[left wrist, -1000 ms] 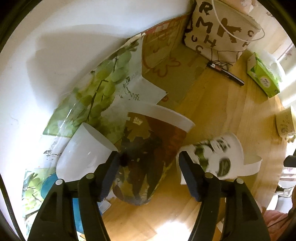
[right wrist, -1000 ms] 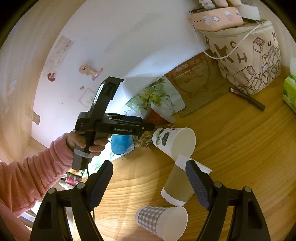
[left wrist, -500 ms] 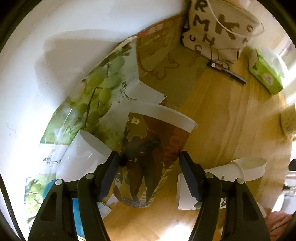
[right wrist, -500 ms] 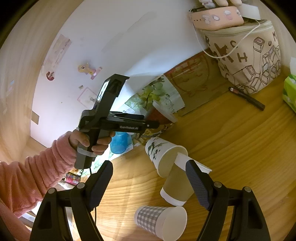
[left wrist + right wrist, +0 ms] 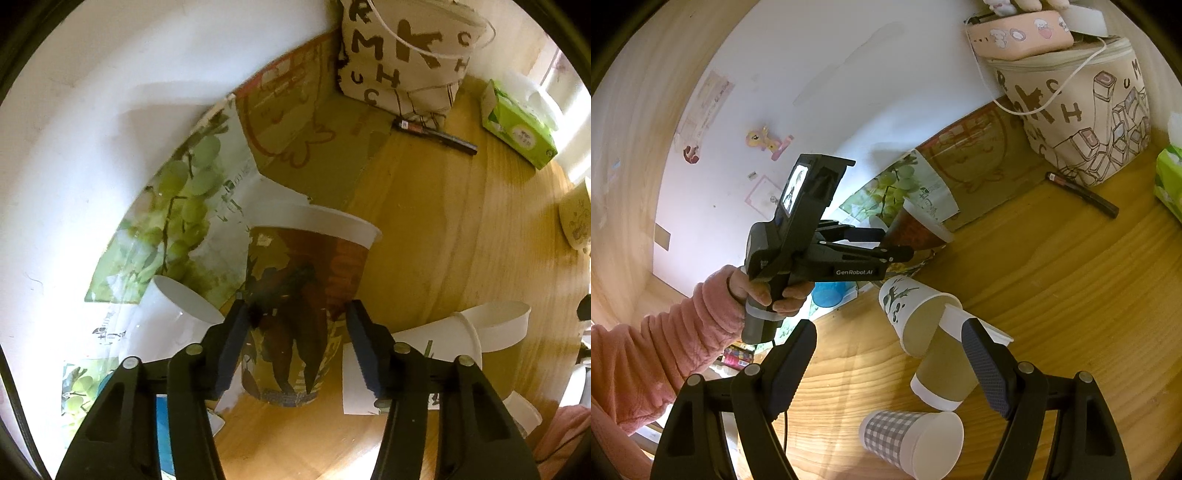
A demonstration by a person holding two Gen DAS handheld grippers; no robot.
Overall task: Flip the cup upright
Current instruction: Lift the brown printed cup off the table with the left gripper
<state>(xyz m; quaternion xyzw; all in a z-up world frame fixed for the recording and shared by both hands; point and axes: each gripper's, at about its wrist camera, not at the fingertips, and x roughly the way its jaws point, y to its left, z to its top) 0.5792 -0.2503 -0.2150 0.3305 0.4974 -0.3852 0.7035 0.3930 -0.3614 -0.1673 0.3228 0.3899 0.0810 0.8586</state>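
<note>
My left gripper [image 5: 295, 325] is shut on a brown patterned paper cup [image 5: 295, 295], held rim-up and slightly tilted just above the wooden table [image 5: 443, 240]. The same cup [image 5: 916, 229] and left gripper [image 5: 897, 245] show in the right wrist view. My right gripper [image 5: 886, 354] is open and empty above the table. Below it lie a white cup with green leaves [image 5: 908, 314], a tan cup [image 5: 942, 369] and a checked cup [image 5: 908, 439], all on their sides.
A white cup [image 5: 173, 321] lies left of the held cup. A grape-print sheet [image 5: 177, 206] and a cardboard sheet [image 5: 295, 122] lean on the wall. A lettered bag [image 5: 402, 55], a pen [image 5: 436, 136], a green tissue box [image 5: 517, 129] and a blue cup [image 5: 827, 293] stand around.
The left gripper has turned the brown cup more upright and closed tighter on it. The white leaf-print cup has tipped over onto its side against the tan cup.
</note>
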